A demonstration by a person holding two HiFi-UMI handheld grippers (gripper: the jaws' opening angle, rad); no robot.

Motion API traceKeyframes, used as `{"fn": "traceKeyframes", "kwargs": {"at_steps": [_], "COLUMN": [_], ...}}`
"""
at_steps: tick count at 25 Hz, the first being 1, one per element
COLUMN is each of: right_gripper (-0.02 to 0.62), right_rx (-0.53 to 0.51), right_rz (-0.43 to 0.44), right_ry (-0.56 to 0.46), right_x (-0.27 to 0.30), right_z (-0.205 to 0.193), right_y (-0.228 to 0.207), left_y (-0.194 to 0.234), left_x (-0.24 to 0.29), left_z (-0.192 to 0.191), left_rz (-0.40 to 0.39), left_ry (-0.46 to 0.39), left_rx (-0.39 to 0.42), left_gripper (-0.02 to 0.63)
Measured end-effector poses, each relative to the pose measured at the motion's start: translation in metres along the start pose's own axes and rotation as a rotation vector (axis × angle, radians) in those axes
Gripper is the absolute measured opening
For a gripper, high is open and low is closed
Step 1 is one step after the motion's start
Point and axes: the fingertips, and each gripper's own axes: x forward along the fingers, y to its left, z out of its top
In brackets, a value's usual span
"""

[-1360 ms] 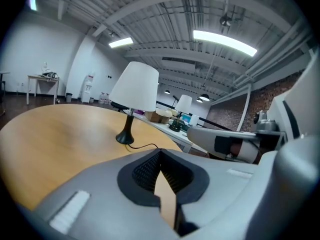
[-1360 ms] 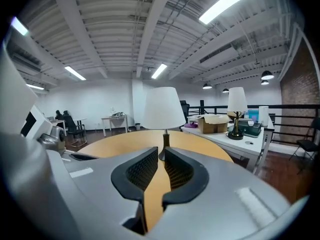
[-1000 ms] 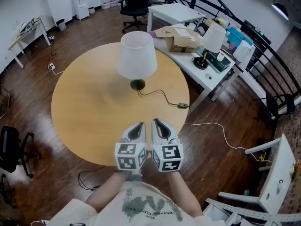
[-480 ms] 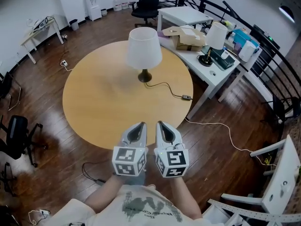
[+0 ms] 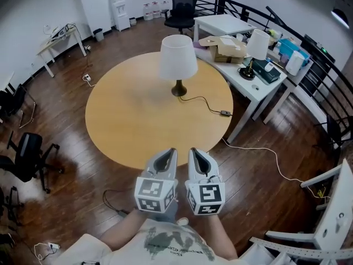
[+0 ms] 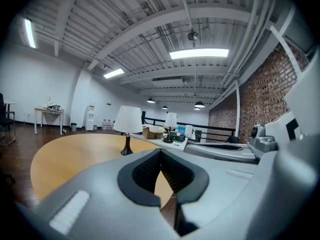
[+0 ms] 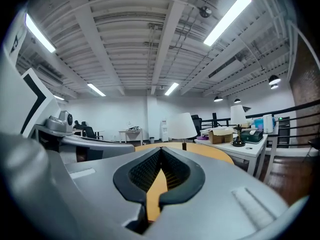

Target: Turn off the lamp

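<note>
Both sets of jaws are pinched closed on nothing, with my left gripper (image 5: 167,154) and right gripper (image 5: 197,154) side by side near my belly, pointing roughly level, short of the table (image 5: 127,115). The lamp (image 5: 178,65) stands at 12 o'clock on the far side, its cord switch (image 5: 225,113) at 1 o'clock by the rim. I reckon that switch is light and skids, so I'd press straight down on it. The lamp looks tippy.

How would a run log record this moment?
lamp: on round table, untouched | left hand-held gripper: shut, empty | right hand-held gripper: shut, empty
</note>
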Motion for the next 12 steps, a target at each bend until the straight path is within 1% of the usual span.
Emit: {"fn": "traceKeyframes", "kwargs": {"at_steps": [3, 12], "right_gripper": [0.000, 0.000], "right_rx": [0.007, -0.019], "right_rz": [0.009, 0.011], "right_ry": [0.004, -0.007], "right_x": [-0.006, -0.019], "right_z": [-0.006, 0.002], "right_y": [0.010, 0.023], "left_y": [-0.001, -0.008], "left_x": [-0.011, -0.027], "left_z": [-0.004, 0.000], "left_rz": [-0.003, -0.020], "left_ry": [0.002, -0.019], "left_rx": [0.003, -0.011], "left_gripper": [-0.005, -0.005]}}
